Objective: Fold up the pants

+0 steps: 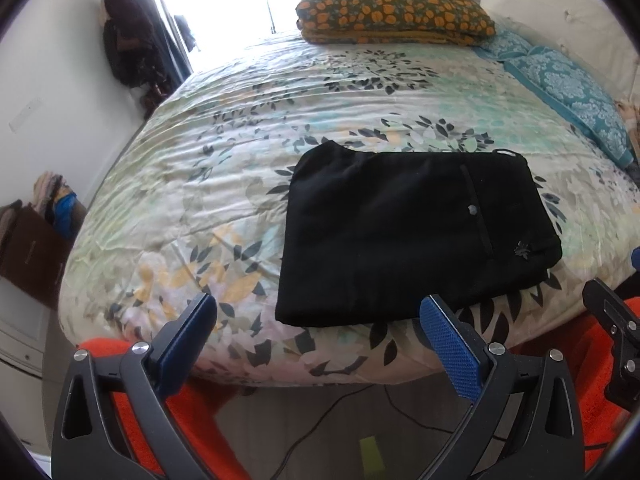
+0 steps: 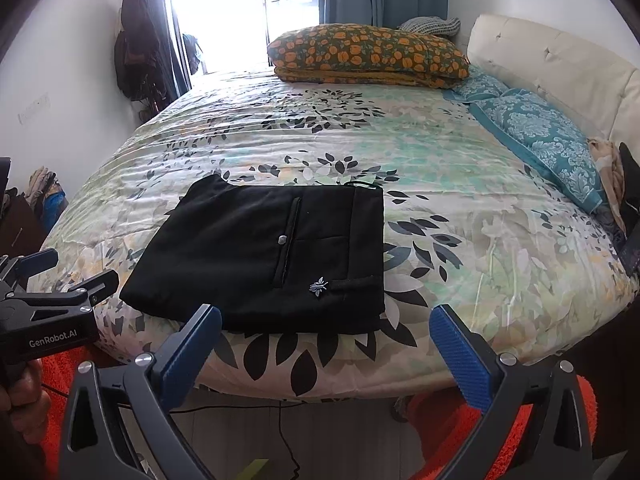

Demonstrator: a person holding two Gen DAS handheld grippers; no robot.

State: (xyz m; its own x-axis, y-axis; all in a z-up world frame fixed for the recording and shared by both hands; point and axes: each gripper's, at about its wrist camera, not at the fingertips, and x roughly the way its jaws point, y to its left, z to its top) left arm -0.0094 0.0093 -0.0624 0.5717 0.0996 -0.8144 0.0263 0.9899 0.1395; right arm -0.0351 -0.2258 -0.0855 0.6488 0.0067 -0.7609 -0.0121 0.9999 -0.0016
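Fingers: my left gripper (image 1: 318,316) and right gripper (image 2: 326,326) are both wide apart, empty.
Pants (image 2: 264,256): folded, at 12 o'clock.
Tip: I press edges flat.

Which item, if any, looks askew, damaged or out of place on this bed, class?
Nothing stands out. The black pants lie folded in a flat, tidy rectangle near the bed's front edge. Both the left gripper and right gripper hang open, clear of them.
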